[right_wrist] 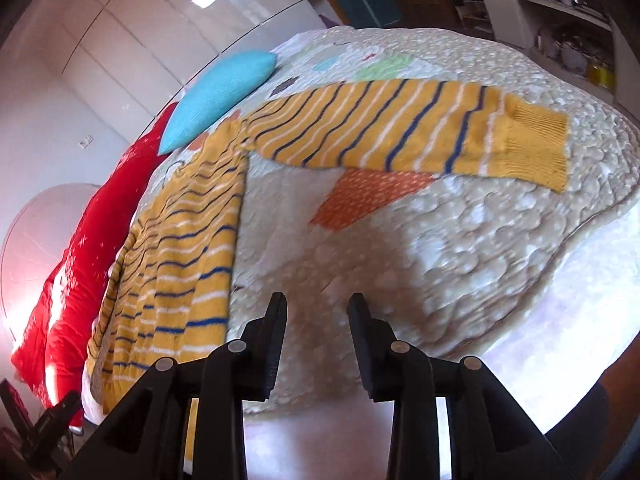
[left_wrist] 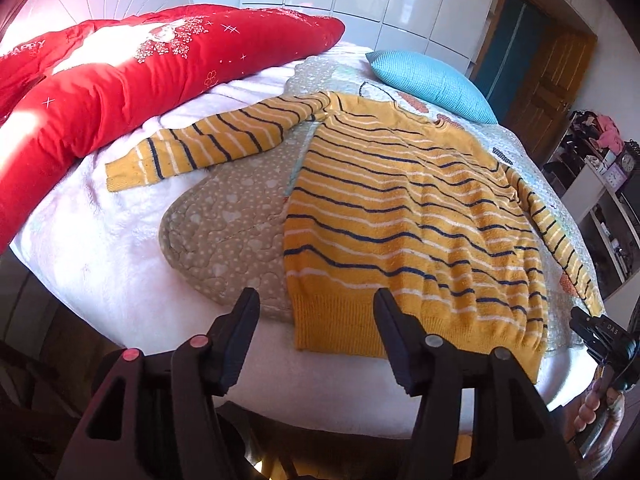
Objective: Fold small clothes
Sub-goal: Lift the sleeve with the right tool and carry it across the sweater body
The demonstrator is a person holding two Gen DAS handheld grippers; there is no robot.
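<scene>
Bright daylight; glare on red quilt (left_wrist: 120,72) and glossy wardrobe (right_wrist: 180,20). Strong fisheye bending, dark corners. Right wrist view slightly motion-blurred.

White embroidered capitals reading "HAPPY" are showing on the puffy red quilt (left_wrist: 120,72), at its far left end in the left wrist view, beside small white star and flower motifs. The letters "DAS" are appearing in pale print on the black plastic body of the right gripper (left_wrist: 600,334), at the right edge of that same view. Nothing readable is showing in the right wrist view, which is blurred.
</scene>
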